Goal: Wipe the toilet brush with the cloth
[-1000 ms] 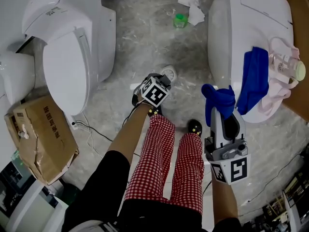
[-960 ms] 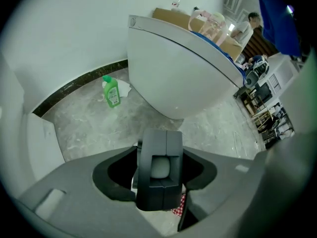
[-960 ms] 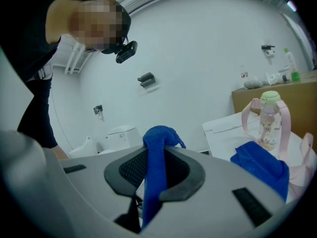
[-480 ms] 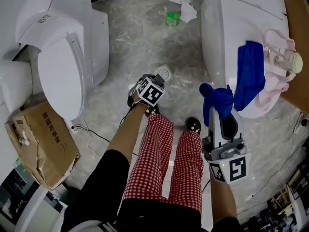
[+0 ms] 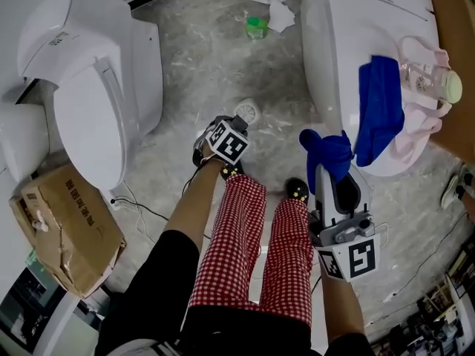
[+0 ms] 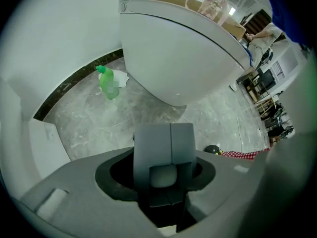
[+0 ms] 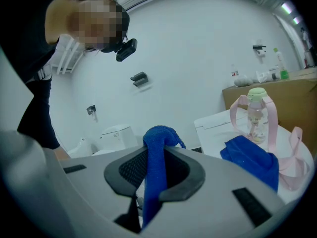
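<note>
Head view. The right gripper (image 5: 331, 170) points toward the toilet (image 5: 334, 58) at the right, jaws clamped on the blue cloth (image 5: 325, 148), which bunches above the jaw tips. A second blue cloth (image 5: 378, 110) lies on the toilet lid, well apart from the held one. The left gripper (image 5: 231, 128) points steeply down at the floor, just ahead of the person's legs. Against the two earlier pictures, neither gripper has changed station; only the camera has drifted.

Left gripper view. A grey block, judged to be the toilet brush handle (image 6: 163, 143) seen end-on, stands between the jaws, nearer the right jaw. The jaws have just been closing on it but stand wide; dark space shows on the left side, so the pads do not appear to press yet, though the angle is poor. A green bottle (image 6: 107, 82) stands on the floor beyond.

Right gripper view. The cloth runs as a folded strip between both pads, firmly pinched.

Consequence. The cloth is ready; wiping cannot start until the brush is secured and lifted clear.
</note>
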The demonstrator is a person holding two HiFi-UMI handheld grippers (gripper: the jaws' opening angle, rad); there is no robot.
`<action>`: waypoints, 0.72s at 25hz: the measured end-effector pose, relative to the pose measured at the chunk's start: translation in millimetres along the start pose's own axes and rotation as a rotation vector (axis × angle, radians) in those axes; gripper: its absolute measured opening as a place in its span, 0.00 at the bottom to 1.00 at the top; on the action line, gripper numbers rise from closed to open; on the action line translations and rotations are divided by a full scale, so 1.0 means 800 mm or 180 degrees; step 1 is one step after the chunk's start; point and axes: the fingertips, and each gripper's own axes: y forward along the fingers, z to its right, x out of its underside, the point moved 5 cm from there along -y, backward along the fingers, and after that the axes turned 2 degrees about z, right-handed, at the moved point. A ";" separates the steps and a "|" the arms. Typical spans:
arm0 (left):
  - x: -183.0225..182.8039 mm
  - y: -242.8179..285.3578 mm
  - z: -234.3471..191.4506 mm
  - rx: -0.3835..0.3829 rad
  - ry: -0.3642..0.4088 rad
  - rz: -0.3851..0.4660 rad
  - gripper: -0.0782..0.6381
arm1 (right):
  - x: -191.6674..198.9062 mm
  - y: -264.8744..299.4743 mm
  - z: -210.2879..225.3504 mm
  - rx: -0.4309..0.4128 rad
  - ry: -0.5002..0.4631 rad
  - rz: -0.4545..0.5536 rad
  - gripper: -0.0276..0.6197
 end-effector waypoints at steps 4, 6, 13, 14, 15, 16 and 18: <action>-0.006 0.002 -0.001 0.0012 0.0080 -0.0030 0.40 | 0.001 0.000 0.005 0.0036 0.0010 -0.0003 0.14; -0.005 0.002 -0.003 0.0041 0.0083 -0.0063 0.40 | 0.003 0.000 0.005 0.0049 0.0032 -0.0003 0.14; -0.001 -0.001 -0.005 -0.0056 0.0099 -0.0114 0.37 | 0.007 0.001 0.000 0.0055 0.0046 -0.0028 0.14; 0.000 -0.001 -0.004 -0.0075 0.0111 -0.0127 0.37 | 0.007 0.001 0.001 0.0059 0.0048 -0.0030 0.14; 0.001 -0.001 -0.004 -0.0094 0.0119 -0.0135 0.36 | 0.006 0.001 0.001 0.0064 0.0050 -0.0029 0.14; 0.001 -0.002 -0.004 -0.0110 0.0120 -0.0137 0.36 | 0.006 0.001 0.002 0.0068 0.0053 -0.0024 0.14; 0.002 -0.005 -0.005 -0.0141 0.0090 -0.0121 0.36 | 0.004 0.001 0.002 0.0064 0.0047 -0.0016 0.14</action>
